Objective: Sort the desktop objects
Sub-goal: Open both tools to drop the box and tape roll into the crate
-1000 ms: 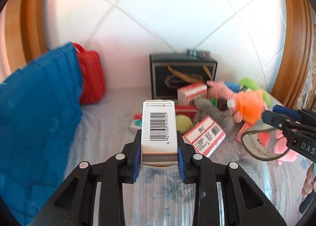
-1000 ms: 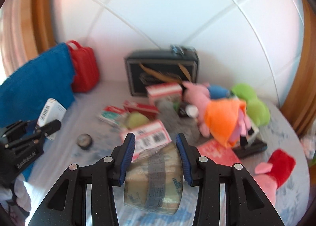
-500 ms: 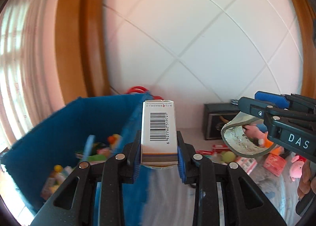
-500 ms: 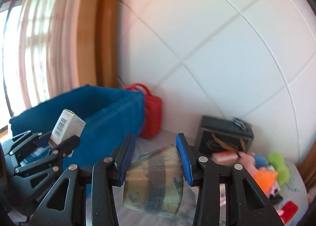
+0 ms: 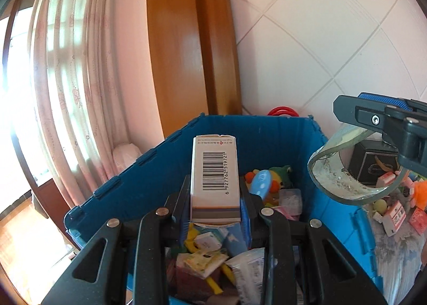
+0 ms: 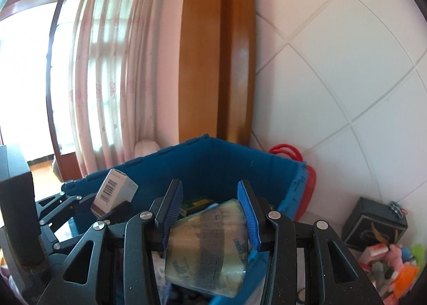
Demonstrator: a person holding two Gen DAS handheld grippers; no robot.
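Change: both grippers moved from table clutter to above blue bin (image 5: 280, 129) | left gripper (image 5: 215, 203) clamps barcode box (image 5: 214, 174) | right gripper (image 6: 210, 214) clamps tape roll (image 6: 205, 246) | meaning: 2 items seem ready to drop.

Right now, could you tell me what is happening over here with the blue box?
A person is sorting desktop clutter into the blue storage crate. The left tongs are shut on a white barcoded carton held over the crate's open top. The right tongs grip a clear tape roll beside it, also over the crate. Neither item has been dropped in yet. The crate already holds toys and packets; more plush toys and boxes wait on the table.
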